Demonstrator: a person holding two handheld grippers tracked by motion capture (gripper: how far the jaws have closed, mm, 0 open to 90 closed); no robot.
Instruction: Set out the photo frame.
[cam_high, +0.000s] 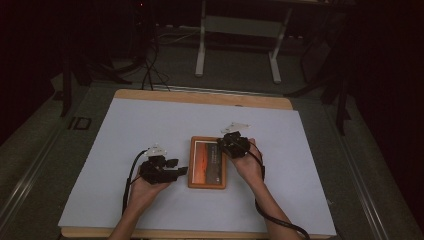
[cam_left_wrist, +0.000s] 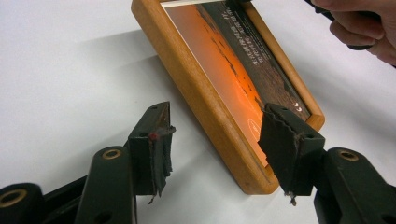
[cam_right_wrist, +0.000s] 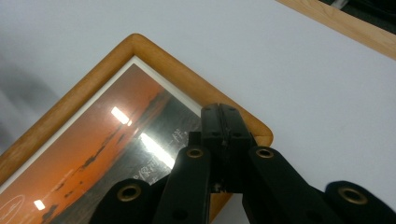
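Right gripper (cam_right_wrist: 223, 140), jaws together, pins the picture frame (cam_high: 207, 162) flat; left gripper (cam_left_wrist: 215, 154), jaws apart, straddles its near corner, apparently to grip.

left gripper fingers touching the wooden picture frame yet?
Apart. The left gripper view shows the left gripper open, its fingers straddling the orange-brown wooden picture frame corner with white table covering visible between.

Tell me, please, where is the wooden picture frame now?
In the high view, the wooden picture frame lies flat on the white sheet, between the left claw and the right claw.
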